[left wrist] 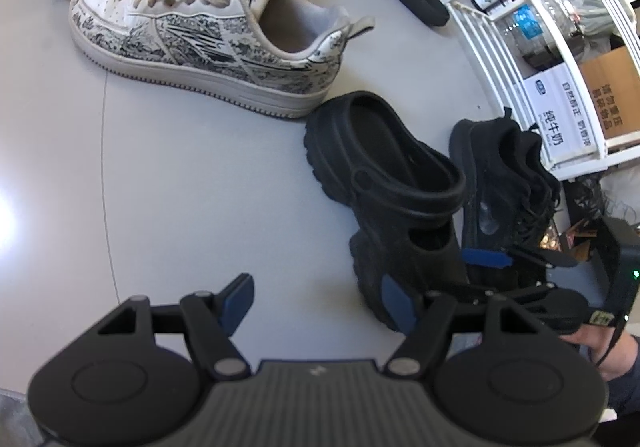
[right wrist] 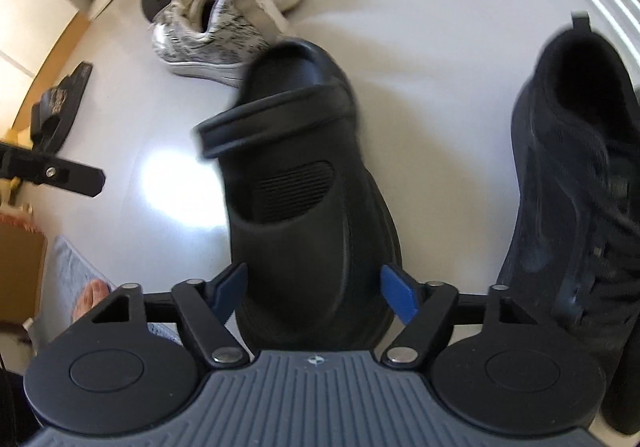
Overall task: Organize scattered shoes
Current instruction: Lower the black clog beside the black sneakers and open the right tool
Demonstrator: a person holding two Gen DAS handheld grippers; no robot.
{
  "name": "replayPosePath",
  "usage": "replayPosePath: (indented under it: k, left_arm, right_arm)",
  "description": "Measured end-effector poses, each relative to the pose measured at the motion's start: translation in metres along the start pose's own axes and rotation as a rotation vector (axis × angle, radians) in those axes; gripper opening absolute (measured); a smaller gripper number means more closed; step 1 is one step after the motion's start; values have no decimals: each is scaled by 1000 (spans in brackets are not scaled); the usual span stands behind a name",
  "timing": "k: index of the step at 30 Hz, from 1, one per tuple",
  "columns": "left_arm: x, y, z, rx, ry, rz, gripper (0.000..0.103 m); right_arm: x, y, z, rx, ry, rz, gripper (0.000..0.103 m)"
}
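Black clog [right wrist: 304, 175] toe between right gripper [right wrist: 316, 287] fingers, pads against its sides.

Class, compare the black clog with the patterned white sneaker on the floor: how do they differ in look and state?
The black clog is plain matte black, while the patterned white sneaker carries dark printed drawings. The clog has a heel strap and no laces; the sneaker has loose beige laces. The clog sits between the right tongs; the sneaker lies untouched. Both rest on the grey floor.
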State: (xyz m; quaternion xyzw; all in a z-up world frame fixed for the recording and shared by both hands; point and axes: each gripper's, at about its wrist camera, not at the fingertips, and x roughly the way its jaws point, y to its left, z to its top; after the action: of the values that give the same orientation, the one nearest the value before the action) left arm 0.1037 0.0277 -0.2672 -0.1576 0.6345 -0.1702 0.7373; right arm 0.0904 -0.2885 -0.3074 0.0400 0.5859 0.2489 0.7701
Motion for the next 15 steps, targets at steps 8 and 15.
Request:
replayPosePath:
  k: [8,15]
  left_arm:
    - [0,-1,-1,2,0,-4,73]
    - [-3,1,-2,-2,-1,-3,73]
  right_arm:
    - [12,11,14,-72,-27,-12,91]
    - [25,13,29,-92,-39,-20,94]
